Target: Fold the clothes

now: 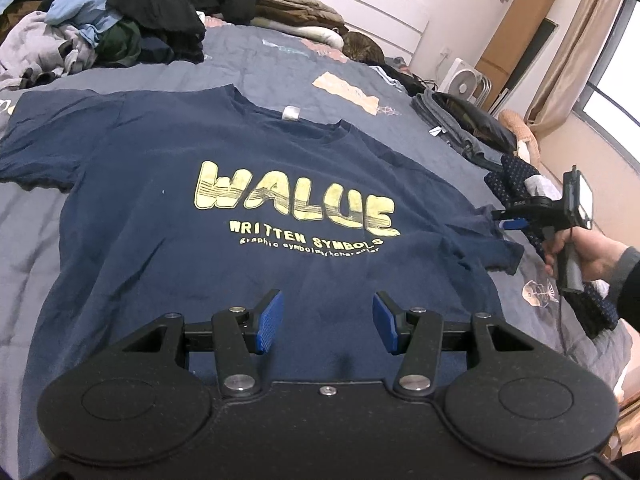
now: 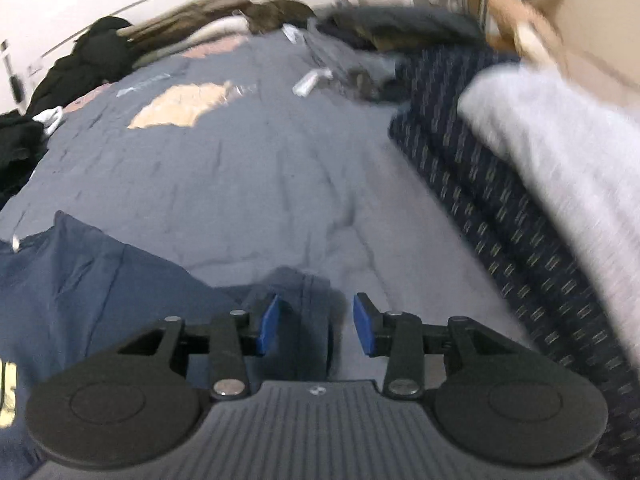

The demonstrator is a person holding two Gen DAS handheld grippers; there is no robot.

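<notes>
Blue pads of my left gripper (image 1: 328, 322) sit closest to the lens, parted about halfway with nothing between them, hanging just above the lower part of the T-shirt (image 1: 224, 216). That navy shirt lies spread flat, front up, on the bed (image 1: 256, 68), its hem toward me and its collar toward the far edge. Yellow lettering (image 1: 294, 200) runs across the chest and a small white tag (image 1: 291, 113) shows inside the neck. One sleeve reaches toward the bed's left edge; the other sleeve (image 1: 486, 250) lies crumpled toward the right edge.

My right gripper (image 2: 314, 326) sits over that right sleeve. In its own view, which is blurred, the jaws stand apart at a middling width. A fold of the sleeve (image 2: 308, 300) lies in the gap beside the left pad, but I cannot tell whether either pad touches it. From the left view I see the right hand (image 1: 586, 258) on the handle, beside the bed's right edge, with a dark cuff behind it.

Along the right edge lies a dark garment with small dots (image 2: 500, 216), and a pale grey cloth (image 2: 560, 140) rests on top of it. Farther along that edge sits a stack of dark folded clothes (image 1: 464, 124). At the far left corner a heap of unfolded laundry (image 1: 132, 12) mixes black, light blue, grey and green pieces. A tabby cat (image 1: 362, 46) lies curled near the far edge.
</notes>
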